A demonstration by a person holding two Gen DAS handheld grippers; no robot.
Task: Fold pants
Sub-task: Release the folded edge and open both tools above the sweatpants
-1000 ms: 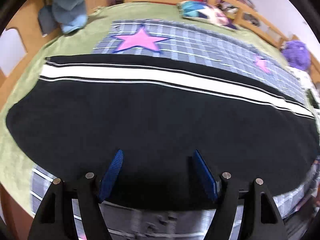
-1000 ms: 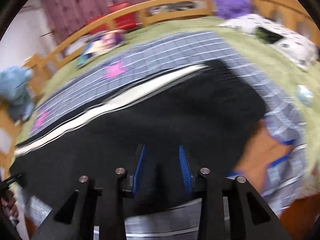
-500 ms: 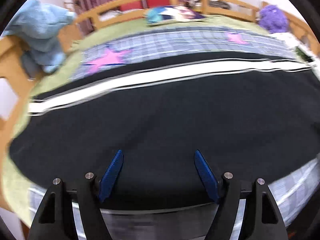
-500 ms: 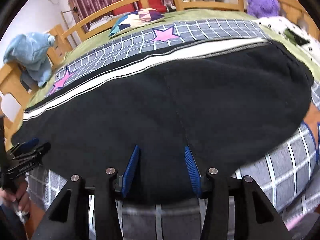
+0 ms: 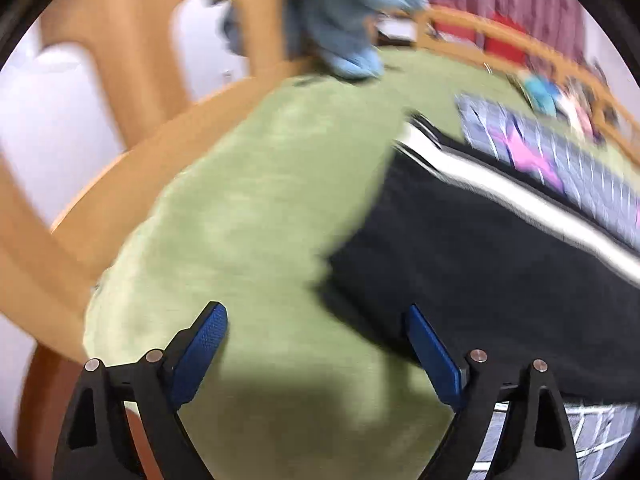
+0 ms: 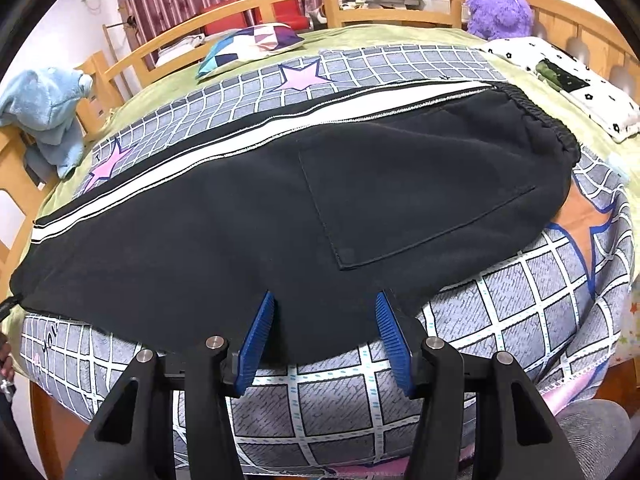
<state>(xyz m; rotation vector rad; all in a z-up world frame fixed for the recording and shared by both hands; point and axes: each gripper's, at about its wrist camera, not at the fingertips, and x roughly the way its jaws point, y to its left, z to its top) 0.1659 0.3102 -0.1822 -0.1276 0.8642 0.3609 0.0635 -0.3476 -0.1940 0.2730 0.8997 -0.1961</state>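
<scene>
In the left wrist view, blurred, the left hand-held gripper [image 5: 316, 332] is wide open and empty above the green bed cover [image 5: 248, 208], the black pants [image 5: 500, 256] to its right; in the right wrist view the right hand-held gripper [image 6: 325, 314] is open over the near edge of the pants [image 6: 248, 232], which lie flat on the grid quilt [image 6: 520, 320].

My right gripper [image 6: 324, 336] hangs over the near edge of the black fleece pants with a white side stripe [image 6: 280, 216], which lie lengthwise on the grey checked star-print quilt [image 6: 520, 312]. Behind them sits a patchwork pillow [image 6: 252, 42]; a purple plush toy [image 6: 500, 10] sits far right. My left gripper [image 5: 316, 344] hovers over the green bedsheet [image 5: 248, 208], left of the pants' end.
</scene>
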